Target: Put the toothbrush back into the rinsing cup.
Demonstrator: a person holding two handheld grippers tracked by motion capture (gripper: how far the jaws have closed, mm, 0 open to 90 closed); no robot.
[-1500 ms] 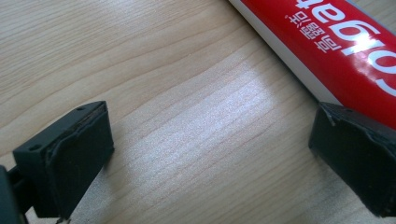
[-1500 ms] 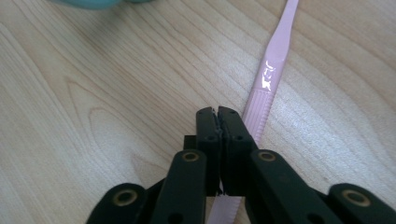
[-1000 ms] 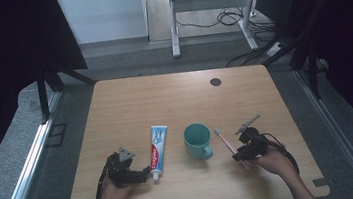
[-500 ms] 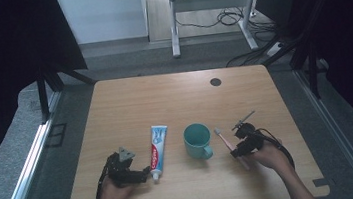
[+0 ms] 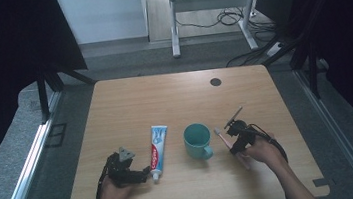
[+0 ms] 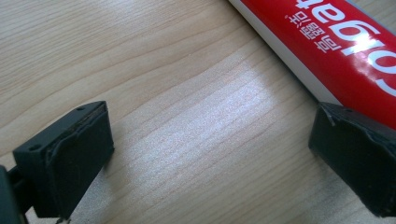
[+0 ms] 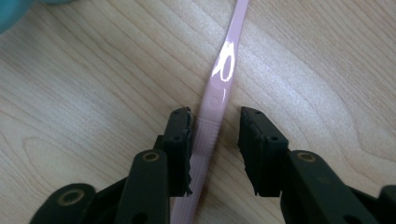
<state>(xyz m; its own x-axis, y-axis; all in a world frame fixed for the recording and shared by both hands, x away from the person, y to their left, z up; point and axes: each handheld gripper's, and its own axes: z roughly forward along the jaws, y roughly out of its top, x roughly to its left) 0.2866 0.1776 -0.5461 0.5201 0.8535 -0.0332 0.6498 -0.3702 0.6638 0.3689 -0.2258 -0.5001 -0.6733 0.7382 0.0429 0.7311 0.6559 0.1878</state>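
A pink toothbrush (image 7: 224, 70) lies flat on the wooden table (image 5: 164, 101), its head (image 5: 217, 132) just right of a teal cup (image 5: 196, 140). My right gripper (image 7: 215, 116) straddles the handle. Its jaws have just been closing; the handle runs along the left pad with a gap to the right one, so it is open. A red, white and blue toothpaste tube (image 5: 157, 144) lies left of the cup. My left gripper (image 6: 210, 154) rests open beside the tube's lower end (image 6: 336, 51), bare wood between its jaws, and sits at the front left (image 5: 145, 172).
A dark round grommet (image 5: 216, 82) sits near the table's far edge. The cup's rim (image 7: 14, 9) peeks in at the top left of the right gripper view. A metal desk frame (image 5: 204, 5) and cables stand on the floor beyond the table.
My right gripper has slid left toward the cup and down over the toothbrush handle. The left gripper, tube and cup have stayed put.
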